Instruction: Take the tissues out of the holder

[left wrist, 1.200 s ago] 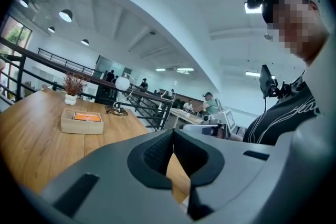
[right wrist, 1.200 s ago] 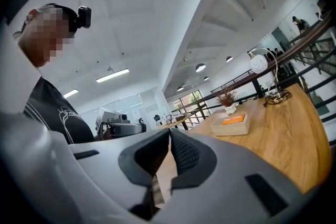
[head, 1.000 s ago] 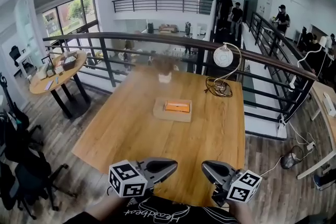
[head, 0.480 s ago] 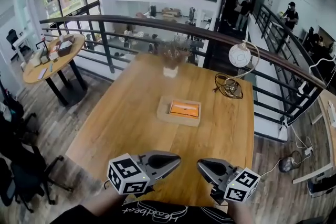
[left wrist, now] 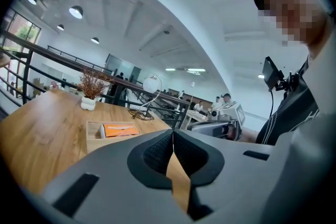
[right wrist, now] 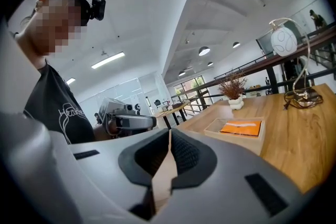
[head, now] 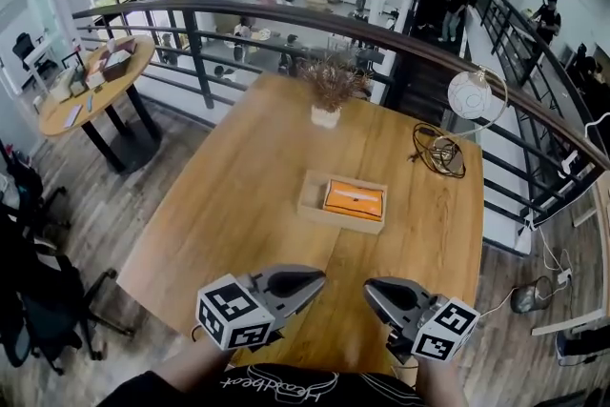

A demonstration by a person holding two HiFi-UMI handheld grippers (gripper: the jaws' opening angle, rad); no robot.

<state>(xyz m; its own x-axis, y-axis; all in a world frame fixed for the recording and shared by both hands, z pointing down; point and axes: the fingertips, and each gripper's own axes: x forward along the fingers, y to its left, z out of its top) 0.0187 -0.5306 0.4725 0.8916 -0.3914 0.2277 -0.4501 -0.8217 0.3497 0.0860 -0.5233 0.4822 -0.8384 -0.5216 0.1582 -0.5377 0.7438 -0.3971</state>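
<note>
Ahead of both claws, near the middle of the wooden table (head: 219, 205), lies the holder (head: 313, 197) — a shallow, square-cornered tray of pale wood. The tissues (head: 354, 199) lie flat inside it as a thin orange pack with a pale slit along the top; whether a sheet sticks out is too small to tell.

The left claw (head: 320, 278) and the right claw (head: 368, 287) hang side by side over the near edge of the table. They are grey moulded shells with dark ribbed pads, each carrying a cube of black-and-white squares. Each is clenched on nothing: the pads meet at the tips, and only a sliver of tabletop shows through the gap lower down. The two tips are near one another, not touching.

Beyond the holder stands a small white pot (head: 325, 116) of dry brown twigs. Beyond it and to the right are a coil of dark cable (head: 440, 151) and a lamp (head: 470, 94) with a round white head on a curved stem. The person's arms are cut off at the lower edge of the head view.

Smooth, grained board stretches open from the claws to the holder and along its left side. A dark metal railing (head: 191, 24) runs just past the far edge — the table's right edge passes close beside the cable.
</note>
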